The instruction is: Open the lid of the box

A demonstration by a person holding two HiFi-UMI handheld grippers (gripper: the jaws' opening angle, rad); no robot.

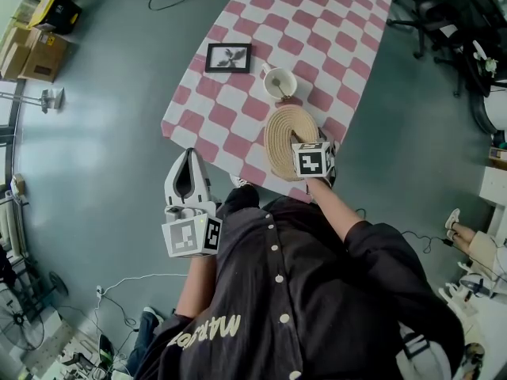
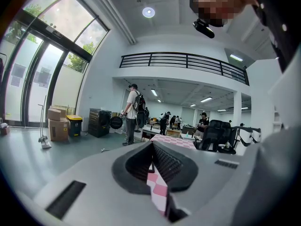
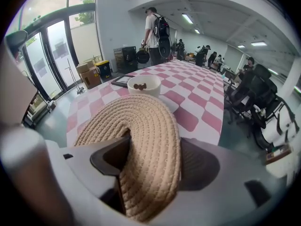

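Observation:
A round woven straw lid (image 1: pixel 283 137) lies on the box at the near edge of the pink-and-white checked table (image 1: pixel 317 22). My right gripper (image 1: pixel 309 142) reaches down onto its near right rim. In the right gripper view the woven lid (image 3: pixel 141 126) fills the gap between both jaws of the right gripper (image 3: pixel 154 142), and its rim bulges up between them. My left gripper (image 1: pixel 188 155) hangs over the floor left of the table, jaws together with nothing in them. The left gripper (image 2: pixel 153 147) points level toward the table, a strip of which shows in its narrow slit.
A white bowl (image 1: pixel 280 82) with something dark inside stands just beyond the lid, and a black picture frame (image 1: pixel 228 58) lies farther left. Office chairs (image 1: pixel 451 14) stand right of the table. Cardboard boxes (image 1: pixel 36 54) sit on the floor far left. People (image 2: pixel 133 112) stand in the background.

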